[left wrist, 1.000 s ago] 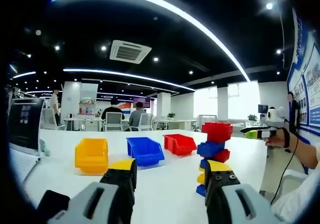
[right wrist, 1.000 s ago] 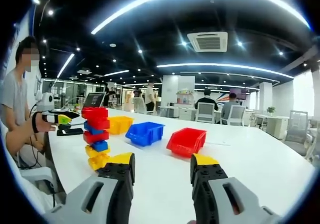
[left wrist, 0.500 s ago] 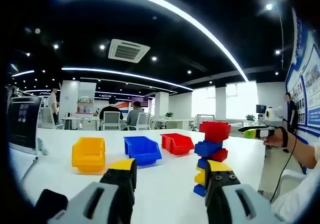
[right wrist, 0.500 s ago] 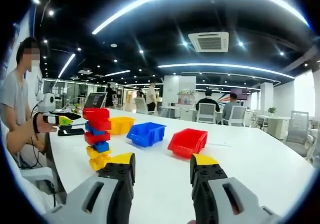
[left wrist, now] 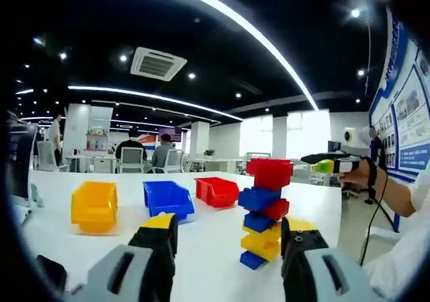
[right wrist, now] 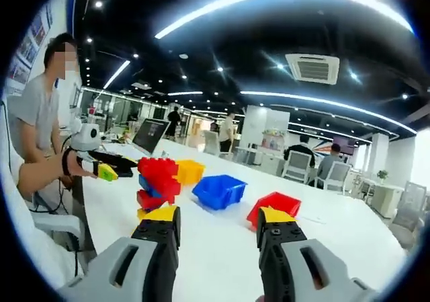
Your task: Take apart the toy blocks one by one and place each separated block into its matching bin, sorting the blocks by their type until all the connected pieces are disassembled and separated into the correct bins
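A tower of stacked toy blocks (left wrist: 264,211), red on top with blue, red and yellow ones below, stands on the white table (left wrist: 208,248). It rises just inside the right jaw of my open left gripper (left wrist: 228,233), farther out than the tips. In the right gripper view the block tower (right wrist: 158,181) stands beyond the left jaw of my open right gripper (right wrist: 216,222), and that jaw hides its base. Three bins stand in a row: yellow bin (left wrist: 94,206), blue bin (left wrist: 168,198), red bin (left wrist: 216,191). Nothing sits between either pair of jaws.
A seated person (right wrist: 40,134) at the table's end holds a hand-held device (right wrist: 101,167) close to the tower. A laptop (right wrist: 149,135) stands behind it. The bins appear again: yellow (right wrist: 190,171), blue (right wrist: 220,191), red (right wrist: 275,204). Office chairs and people are far back.
Both cameras have shifted toward the tower, so it looks larger and nearer the jaws in each view. Both grippers have stayed open. The tower and bins have not moved on the table.
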`<act>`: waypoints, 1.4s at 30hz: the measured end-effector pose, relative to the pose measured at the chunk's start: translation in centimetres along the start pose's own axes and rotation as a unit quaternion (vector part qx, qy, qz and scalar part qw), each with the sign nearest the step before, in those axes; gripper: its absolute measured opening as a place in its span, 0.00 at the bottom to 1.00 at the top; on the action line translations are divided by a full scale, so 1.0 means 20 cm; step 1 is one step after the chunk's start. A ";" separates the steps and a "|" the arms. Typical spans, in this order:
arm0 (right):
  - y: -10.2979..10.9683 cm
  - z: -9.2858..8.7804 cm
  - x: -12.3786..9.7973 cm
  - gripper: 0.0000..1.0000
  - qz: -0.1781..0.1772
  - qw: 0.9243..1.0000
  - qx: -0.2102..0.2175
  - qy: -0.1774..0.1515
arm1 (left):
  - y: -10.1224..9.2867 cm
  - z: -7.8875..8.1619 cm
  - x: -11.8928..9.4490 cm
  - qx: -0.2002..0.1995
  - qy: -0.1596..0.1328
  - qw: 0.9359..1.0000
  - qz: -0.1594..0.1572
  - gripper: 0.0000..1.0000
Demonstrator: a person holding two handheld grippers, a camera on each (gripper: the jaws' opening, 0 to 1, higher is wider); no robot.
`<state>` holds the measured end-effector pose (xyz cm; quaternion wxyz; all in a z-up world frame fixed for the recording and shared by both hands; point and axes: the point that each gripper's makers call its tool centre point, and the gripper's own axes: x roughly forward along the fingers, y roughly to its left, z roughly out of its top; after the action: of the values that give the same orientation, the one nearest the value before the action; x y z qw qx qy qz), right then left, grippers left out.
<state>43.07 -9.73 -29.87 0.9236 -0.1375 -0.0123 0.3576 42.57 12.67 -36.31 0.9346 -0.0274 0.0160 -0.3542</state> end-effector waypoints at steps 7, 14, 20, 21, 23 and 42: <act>0.15 0.11 0.08 0.50 0.081 0.996 -0.038 0.009 | -0.12 -0.03 0.16 -0.012 -0.004 0.997 -0.077 0.69; 0.33 0.18 0.17 0.51 0.149 0.987 -0.063 0.022 | -0.17 -0.11 0.31 -0.026 0.007 0.992 -0.127 0.74; 0.41 0.13 0.25 0.51 0.175 0.980 -0.084 0.051 | -0.22 -0.17 0.39 -0.026 0.015 0.988 -0.151 0.75; 0.42 0.12 0.26 0.51 0.177 0.979 -0.087 0.055 | -0.23 -0.17 0.41 -0.025 0.015 0.988 -0.155 0.75; 0.44 0.11 0.28 0.51 0.183 0.977 -0.090 0.059 | -0.23 -0.18 0.44 -0.027 0.015 0.987 -0.160 0.75; 0.45 0.16 0.43 0.45 0.148 0.942 -0.300 0.032 | -0.35 -0.20 0.49 -0.064 0.013 0.974 -0.219 0.50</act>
<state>43.24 3.10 -29.84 0.7759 -0.4198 -0.0687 0.4658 44.98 0.76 -39.88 0.8306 -0.0857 0.0441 -0.5484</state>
